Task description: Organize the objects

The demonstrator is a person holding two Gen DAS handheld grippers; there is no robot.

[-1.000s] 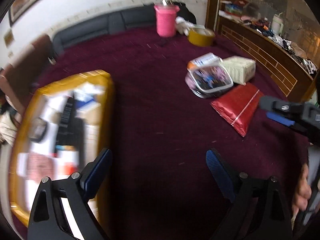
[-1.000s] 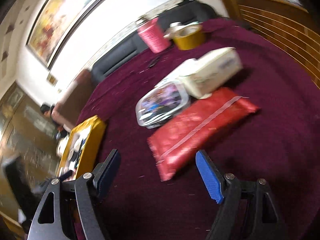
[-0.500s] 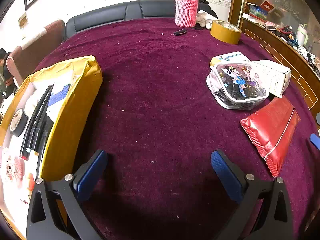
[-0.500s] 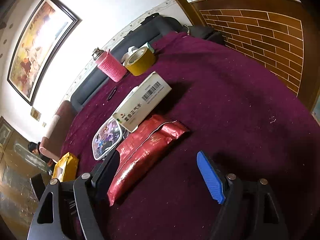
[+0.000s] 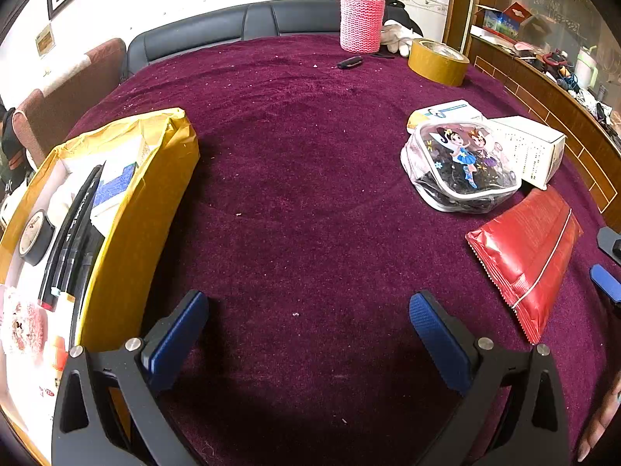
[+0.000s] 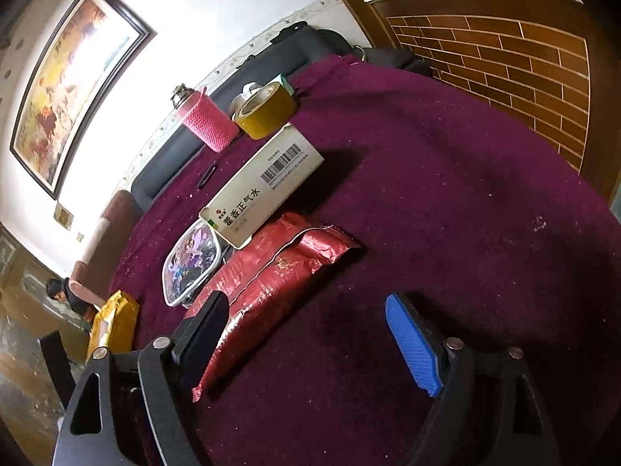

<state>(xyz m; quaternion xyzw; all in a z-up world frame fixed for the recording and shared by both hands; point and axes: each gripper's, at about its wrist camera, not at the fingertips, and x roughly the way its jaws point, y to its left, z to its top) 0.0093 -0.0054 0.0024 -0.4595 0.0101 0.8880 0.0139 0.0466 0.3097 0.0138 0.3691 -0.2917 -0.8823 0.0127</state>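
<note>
Left of the left gripper (image 5: 306, 328), whose fingers stand spread wide with only bare maroon tablecloth (image 5: 295, 178) between them, the yellow box (image 5: 128, 233) sits just beside the left finger, already holding pens and a tape roll. Up and right of the right finger lie the clear cartoon pouch (image 5: 462, 167), the white carton (image 5: 531, 147) and the red foil packet (image 5: 528, 248), all loose.

The right gripper (image 6: 310, 334) has just been opening its jaws; they stand apart with nothing pinched. The packet's near end lies behind and against the left finger, seemingly partly under it. Closing from here would likely catch only a corner of slippery foil, which could crumple or slide free, and a sideways push might shove the packet into the pouch.

The left view alone shows the box's contents and the right gripper's blue tip at the far right edge; the right view alone shows the carton's barcode face and how the packet overlaps the finger.
</note>
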